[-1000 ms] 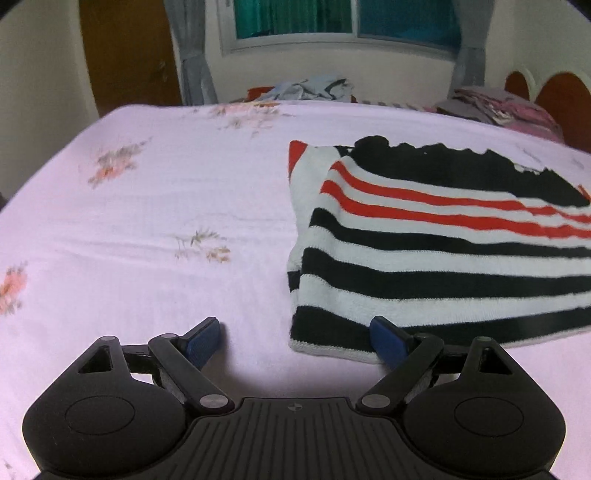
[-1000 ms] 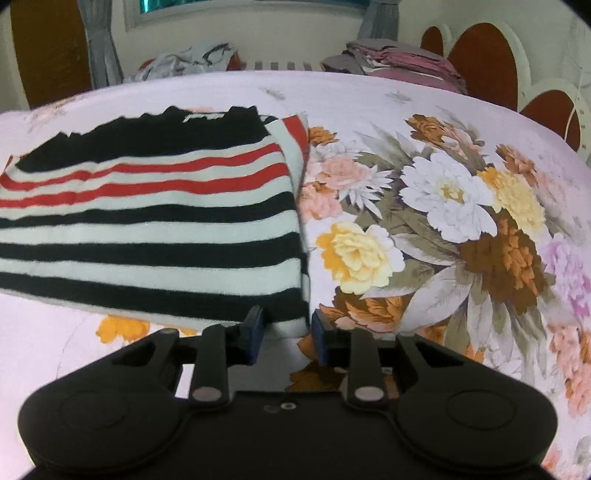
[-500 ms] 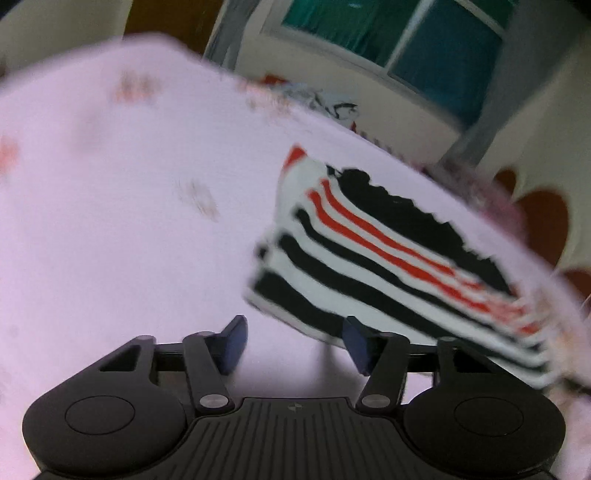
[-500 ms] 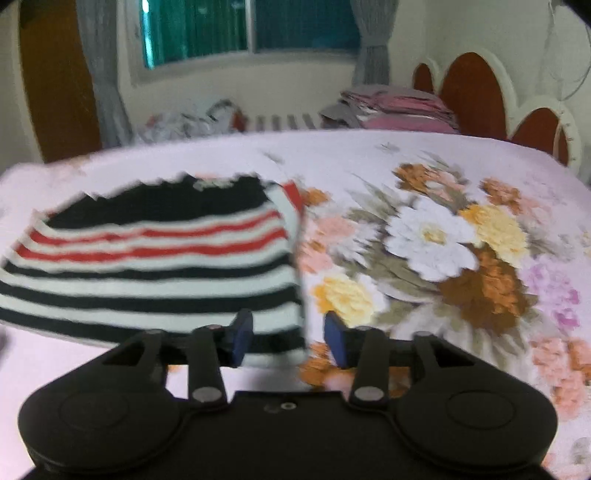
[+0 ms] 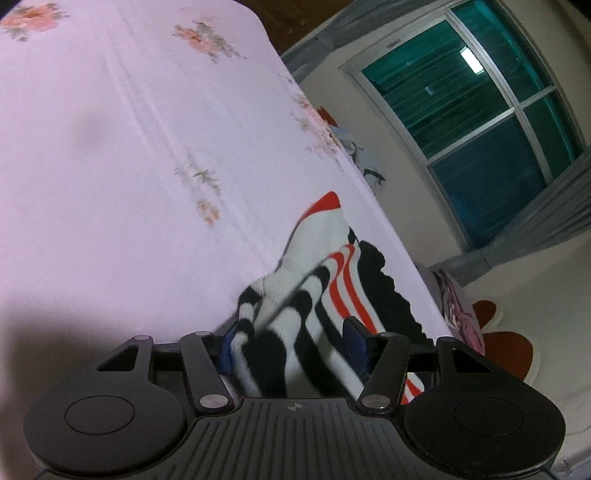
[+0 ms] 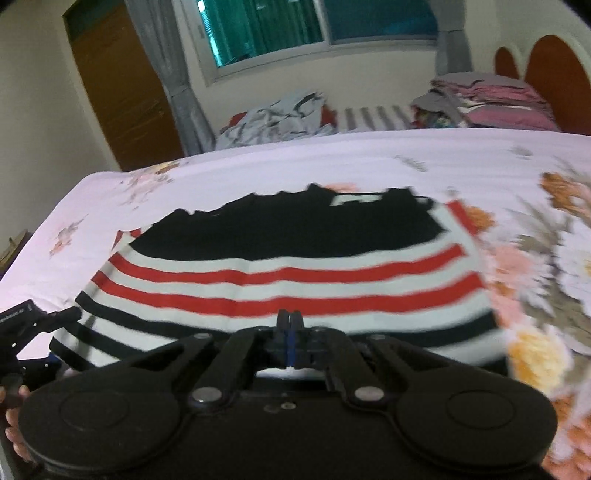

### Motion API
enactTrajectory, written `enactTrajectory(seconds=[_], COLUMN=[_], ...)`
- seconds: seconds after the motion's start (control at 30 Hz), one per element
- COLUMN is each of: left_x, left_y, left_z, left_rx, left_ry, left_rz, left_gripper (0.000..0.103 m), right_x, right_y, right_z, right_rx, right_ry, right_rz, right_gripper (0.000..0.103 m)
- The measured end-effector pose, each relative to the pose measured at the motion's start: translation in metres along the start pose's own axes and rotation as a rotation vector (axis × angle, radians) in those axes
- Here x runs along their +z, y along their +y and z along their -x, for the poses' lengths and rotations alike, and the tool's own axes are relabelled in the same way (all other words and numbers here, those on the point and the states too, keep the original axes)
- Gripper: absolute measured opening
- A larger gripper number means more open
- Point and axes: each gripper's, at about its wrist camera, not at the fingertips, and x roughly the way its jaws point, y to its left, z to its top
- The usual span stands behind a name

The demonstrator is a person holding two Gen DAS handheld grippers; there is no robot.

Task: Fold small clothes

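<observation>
A folded sweater with black, white and red stripes (image 6: 295, 273) lies on the pink floral bed sheet (image 6: 406, 155). In the left wrist view the sweater's near left edge (image 5: 295, 332) bunches up between the blue pads of my left gripper (image 5: 291, 343), whose jaws stand apart around the thick fabric. My right gripper (image 6: 290, 325) is shut, its fingers pressed together just above the sweater's near edge; I cannot tell whether it pinches any cloth. The left gripper also shows in the right wrist view (image 6: 26, 332) at the sweater's left corner.
A loose heap of clothes (image 6: 273, 118) lies at the bed's far side and a stack of folded pink and grey clothes (image 6: 487, 99) sits at the far right by the headboard (image 6: 554, 81). A brown door (image 6: 122, 85) and a window (image 6: 314, 26) are behind.
My left gripper moved forward and tilted, taking the sweater's left edge between its pads. My right gripper closed fully and shifted left to the middle of the near edge.
</observation>
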Motion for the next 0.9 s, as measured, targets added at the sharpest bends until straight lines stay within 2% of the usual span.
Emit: enactTrajectory(seconds=[0.07, 0.13, 0.3, 0.4, 0.63, 0.8, 0.9], left_x=[0.003, 0.007, 0.017, 0.021, 0.025, 0.025, 0.020], left_y=[0.000, -0.001, -0.003, -0.001, -0.012, -0.055, -0.090], left_z=[-0.004, -0.008, -0.020, -0.016, -0.011, -0.001, 0.003], left_rx=[-0.004, 0.016, 0.015, -0.035, -0.084, -0.117, -0.133], left_ry=[0.002, 0.012, 0.038, 0.040, 0.042, 0.023, 0.026], left_rz=[0.014, 0.013, 0.024, 0.049, 0.030, -0.075, -0.154], left_gripper=[0.056, 0.041, 0.030, 0.028, 0.028, 0.028, 0.028], right_x=[0.006, 0.010, 0.014, 0.010, 0.007, 0.009, 0.014], right_y=[0.008, 0.014, 0.019, 0.022, 0.018, 0.015, 0.007], right_z=[-0.012, -0.023, -0.043, -0.059, -0.059, -0.059, -0.054], right_rx=[0.010, 0.016, 0.033, 0.004, 0.010, 0.028, 0.059], right_ry=[0.017, 0.033, 0.067, 0.121, 0.118, 0.129, 0.133], right_rz=[0.003, 0.004, 0.003, 0.023, 0.013, 0.013, -0.038], right_gripper=[0.001, 0.001, 0.001, 0.000, 0.000, 0.000, 0.001])
